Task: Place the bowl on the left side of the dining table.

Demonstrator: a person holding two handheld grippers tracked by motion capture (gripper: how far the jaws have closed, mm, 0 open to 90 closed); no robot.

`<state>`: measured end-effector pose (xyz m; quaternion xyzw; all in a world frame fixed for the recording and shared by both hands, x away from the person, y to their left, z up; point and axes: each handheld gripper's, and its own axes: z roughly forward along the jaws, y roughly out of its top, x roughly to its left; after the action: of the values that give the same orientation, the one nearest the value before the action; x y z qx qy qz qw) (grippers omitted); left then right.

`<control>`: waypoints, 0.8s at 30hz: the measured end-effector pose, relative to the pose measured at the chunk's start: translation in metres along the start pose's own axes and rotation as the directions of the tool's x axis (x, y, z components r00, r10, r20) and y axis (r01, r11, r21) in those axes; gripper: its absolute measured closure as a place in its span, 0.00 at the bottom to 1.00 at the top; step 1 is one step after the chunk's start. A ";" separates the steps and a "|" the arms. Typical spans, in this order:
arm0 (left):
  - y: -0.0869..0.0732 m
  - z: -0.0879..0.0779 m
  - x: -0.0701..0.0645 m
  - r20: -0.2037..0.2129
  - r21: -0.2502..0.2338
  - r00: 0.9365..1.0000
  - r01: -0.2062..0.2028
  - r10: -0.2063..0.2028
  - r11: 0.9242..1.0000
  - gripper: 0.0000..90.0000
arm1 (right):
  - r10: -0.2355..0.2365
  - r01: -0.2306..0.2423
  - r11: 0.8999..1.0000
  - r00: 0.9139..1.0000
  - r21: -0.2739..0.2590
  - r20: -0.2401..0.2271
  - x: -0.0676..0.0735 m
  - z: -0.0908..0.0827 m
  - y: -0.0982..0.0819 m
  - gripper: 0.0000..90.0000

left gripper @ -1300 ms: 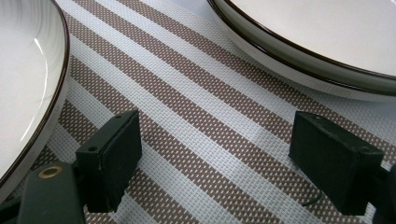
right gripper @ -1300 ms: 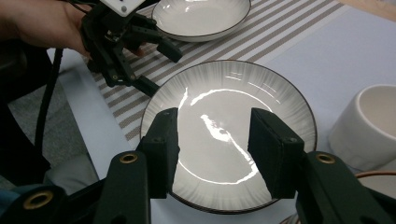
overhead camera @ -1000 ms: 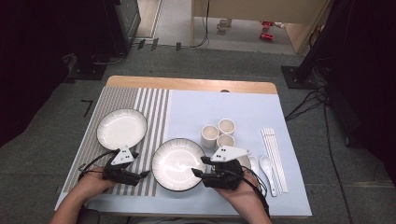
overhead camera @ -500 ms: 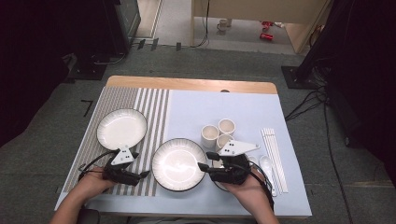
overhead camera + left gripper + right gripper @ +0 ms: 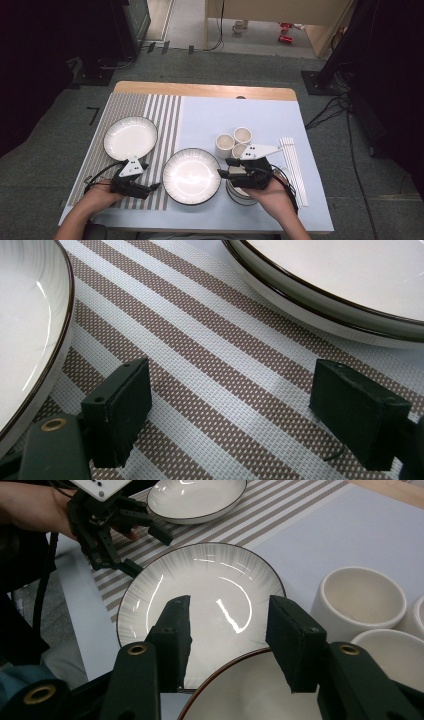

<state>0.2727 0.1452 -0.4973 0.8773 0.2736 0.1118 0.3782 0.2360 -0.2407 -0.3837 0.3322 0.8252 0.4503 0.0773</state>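
Two hand-held grippers at the near edge of the table, one per hand; contents listed from the high view unless noted.

Right gripper [image 5: 223, 168] — over a small bowl [image 5: 239, 192] with a dark rim, which sits just right of the near plate [image 5: 191, 176]; jaws stand partly open, pointing left toward that plate; in the right gripper view the pads hang above the bowl's [image 5: 260, 695] near rim with the plate [image 5: 200, 600] beyond them, and nothing is pressed between the pads; whether a pad touches the rim cannot be told.

Left gripper [image 5: 149, 187] — low over the striped placemat [image 5: 160, 107], between the far plate [image 5: 130, 138] and the near plate; jaws wide apart and empty; the left gripper view shows bare striped weave [image 5: 220, 390] between the pads, a plate rim at either side.

Three cups [image 5: 225, 145] — white, clustered just behind the right gripper, touching or nearly so.

Chopsticks [image 5: 292, 167] — white, laid side by side near the right edge of the pale blue mat [image 5: 220, 115].

Table [image 5: 200, 91] — wooden edge visible at the far side.
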 end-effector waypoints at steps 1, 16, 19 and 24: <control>0.000 0.000 0.000 0.000 0.000 1.000 0.000 0.000 1.000 0.19 | 0.002 -0.002 1.000 1.000 0.000 -0.003 -0.002 0.000 0.000 0.59; 0.000 0.000 0.000 -0.001 -0.001 1.000 0.001 -0.001 1.000 0.19 | -0.005 0.006 1.000 0.997 0.014 -0.080 -0.029 -0.003 0.000 0.62; 0.000 0.000 0.000 -0.001 -0.003 1.000 0.002 -0.002 1.000 0.19 | 0.000 0.001 1.000 0.996 0.010 -0.087 -0.033 -0.005 0.000 0.63; 0.000 0.000 0.000 -0.001 0.000 1.000 0.000 0.000 1.000 0.19 | -0.028 0.028 1.000 0.996 0.007 -0.087 -0.038 -0.007 -0.003 0.63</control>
<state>0.2726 0.1450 -0.4973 0.8772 0.2739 0.1124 0.3781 0.2605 -0.2703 -0.3883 0.3009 0.8342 0.4599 0.0461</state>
